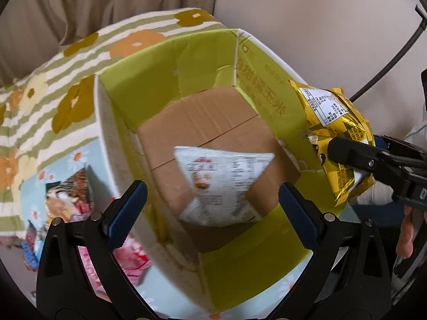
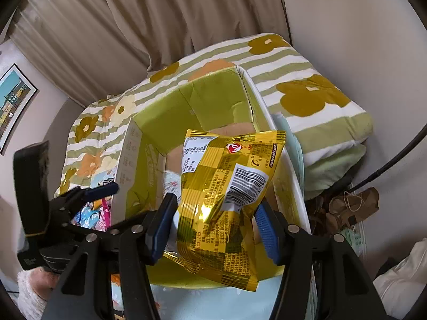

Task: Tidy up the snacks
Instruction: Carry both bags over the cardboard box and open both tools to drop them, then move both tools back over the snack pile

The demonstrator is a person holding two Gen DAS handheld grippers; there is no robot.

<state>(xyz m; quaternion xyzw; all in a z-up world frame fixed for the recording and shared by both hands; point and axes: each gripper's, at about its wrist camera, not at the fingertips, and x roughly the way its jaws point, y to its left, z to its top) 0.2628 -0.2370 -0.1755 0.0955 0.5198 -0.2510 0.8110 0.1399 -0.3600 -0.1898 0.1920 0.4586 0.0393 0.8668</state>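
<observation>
Pile of snacks point(image 1: 80, 202) on the bed at left, left gripper point(image 1: 212, 208) spread wide above a white packet point(image 1: 221, 184) blurred inside the green box point(image 1: 149, 80), right gripper point(image 2: 213, 229) clamping a yellow packet point(image 2: 226, 200) over the box's right edge

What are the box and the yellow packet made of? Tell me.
Box: apparently corrugated cardboard with glossy green-printed walls; brown fluted floor and folded flaps show.
Yellow packet: probably metallised plastic film; it is shiny and crinkled, with mirror-like glints.
</observation>
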